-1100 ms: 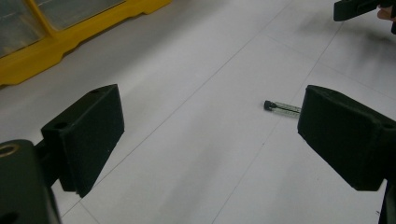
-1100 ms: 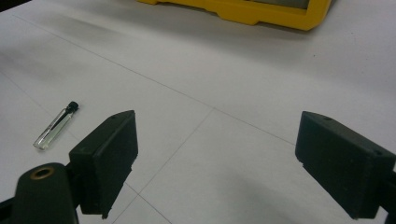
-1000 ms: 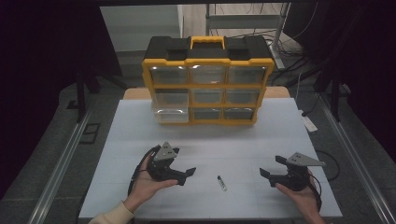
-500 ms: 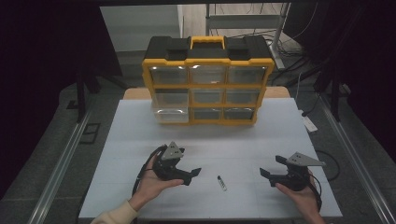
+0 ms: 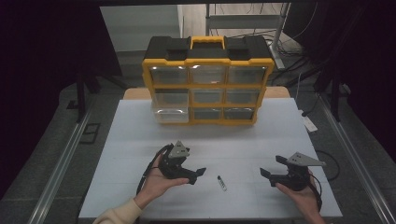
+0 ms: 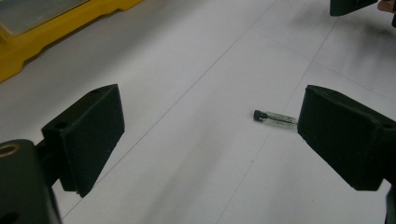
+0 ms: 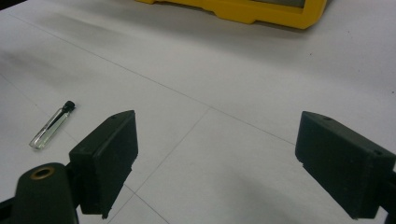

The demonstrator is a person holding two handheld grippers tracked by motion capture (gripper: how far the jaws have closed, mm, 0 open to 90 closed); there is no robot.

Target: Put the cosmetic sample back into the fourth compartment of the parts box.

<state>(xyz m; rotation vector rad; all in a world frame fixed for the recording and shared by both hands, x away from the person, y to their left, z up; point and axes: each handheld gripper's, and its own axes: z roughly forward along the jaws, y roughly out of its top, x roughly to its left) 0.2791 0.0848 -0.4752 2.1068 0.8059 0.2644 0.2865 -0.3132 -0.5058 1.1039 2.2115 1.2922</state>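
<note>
Near the bottom centre of the high view, a small clear vial (image 5: 222,183) with a black cap lies flat on the white counter (image 5: 233,140), between the two grippers and touching neither. The left gripper (image 5: 195,174) sits lower left of centre, held in the person's left hand (image 5: 156,184), whose cream sleeve (image 5: 116,216) enters from the bottom edge; its jaws point toward the right of the frame, at the vial, which lies just beside their tips. The right gripper (image 5: 271,171) is at the lower right, held in the right hand (image 5: 301,198), its jaws pointing toward the left of the frame and farther from the vial than the left one.

In the left gripper view the left gripper's (image 6: 210,135) jaws stand wide apart with nothing between them; the vial (image 6: 275,119) lies on the counter ahead, right of centre, its far end hidden behind the right-hand jaw, cap toward the left of the frame. In the right gripper view the right gripper's (image 7: 215,163) jaws are likewise spread wide and hold nothing; the vial (image 7: 51,125) lies at the left of the frame, outside the left-hand jaw, cap toward the top.

At the far end of the counter, top centre of the high view, stands a yellow and black organizer case (image 5: 208,79) with three rows of clear drawers; the bottom-left drawer (image 5: 170,115) sticks out a little.
</note>
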